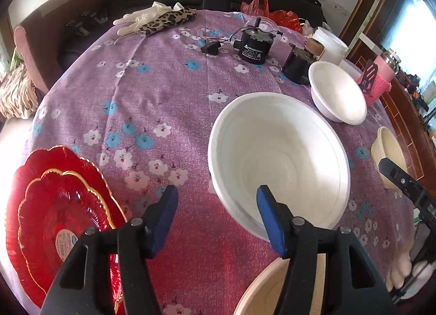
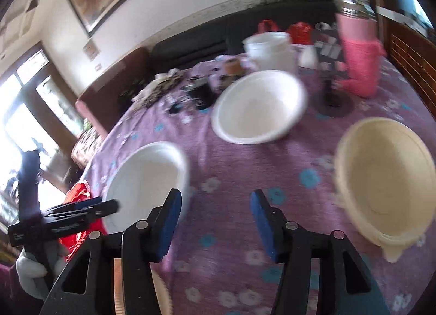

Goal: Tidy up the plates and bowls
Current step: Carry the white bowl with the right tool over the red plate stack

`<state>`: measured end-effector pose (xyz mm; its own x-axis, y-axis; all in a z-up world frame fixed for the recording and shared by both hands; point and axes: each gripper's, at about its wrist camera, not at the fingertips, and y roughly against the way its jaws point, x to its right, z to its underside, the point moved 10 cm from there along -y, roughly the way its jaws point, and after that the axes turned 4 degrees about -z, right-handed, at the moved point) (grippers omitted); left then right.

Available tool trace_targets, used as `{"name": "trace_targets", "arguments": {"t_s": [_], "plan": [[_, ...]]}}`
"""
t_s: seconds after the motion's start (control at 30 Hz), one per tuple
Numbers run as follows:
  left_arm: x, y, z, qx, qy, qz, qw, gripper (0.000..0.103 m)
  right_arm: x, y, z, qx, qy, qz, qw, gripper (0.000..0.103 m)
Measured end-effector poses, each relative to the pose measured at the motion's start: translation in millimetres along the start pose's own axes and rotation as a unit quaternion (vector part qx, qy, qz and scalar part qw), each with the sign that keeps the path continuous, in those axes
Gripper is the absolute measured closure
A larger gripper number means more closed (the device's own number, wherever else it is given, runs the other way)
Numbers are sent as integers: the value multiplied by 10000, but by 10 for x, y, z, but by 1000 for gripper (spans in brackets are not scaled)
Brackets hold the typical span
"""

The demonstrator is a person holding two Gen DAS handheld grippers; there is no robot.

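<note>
The left hand-held gripper (image 1: 216,215) stands half-wide and empty, its right pad over the near rim of the large white bowl (image 1: 278,157) on the worktop (image 1: 163,91). Stacked red plates (image 1: 60,206) lie at its nine o'clock. The right hand-held gripper (image 2: 216,219) is likewise half-wide and empty, a cream bowl (image 2: 387,178) at its two o'clock.

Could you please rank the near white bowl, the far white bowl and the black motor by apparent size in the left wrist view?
1. Near white bowl, though nearness inflates it.
2. Far white bowl.
3. Black motor, farthest, so unsure.

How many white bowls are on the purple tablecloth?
2. The large white bowl sits near the middle, just ahead of the left gripper. The smaller white bowl sits farther back, to its right. Others may be hidden.
</note>
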<state>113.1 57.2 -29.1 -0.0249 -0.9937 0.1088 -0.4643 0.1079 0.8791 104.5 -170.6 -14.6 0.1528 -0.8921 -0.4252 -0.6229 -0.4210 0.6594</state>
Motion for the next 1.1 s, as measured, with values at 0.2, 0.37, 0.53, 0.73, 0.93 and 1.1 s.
{"name": "trace_targets", "arguments": {"t_s": [0.2,0.37,0.53,0.73,0.93,1.1], "plan": [[41,88,-145,125,206,275,9993,44,445,33,-225,263,-845,171,9959,46],[166,198,-168,190,46,397,9990,44,474,-278,-605,460,-1291,540,9891,46],[204,200,-282,160,43,507,9986,44,632,-602,-870,419,-1561,1246,9790,46],[359,137,-541,205,22,605,9980,44,789,-820,-741,205,-1741,1137,9779,93],[587,-10,-794,254,-56,559,9981,44,624,-678,-534,254,-1673,587,9838,95],[870,-338,-1004,-43,-216,458,9987,44,586,-652,-403,239,-1583,392,9863,95]]}}
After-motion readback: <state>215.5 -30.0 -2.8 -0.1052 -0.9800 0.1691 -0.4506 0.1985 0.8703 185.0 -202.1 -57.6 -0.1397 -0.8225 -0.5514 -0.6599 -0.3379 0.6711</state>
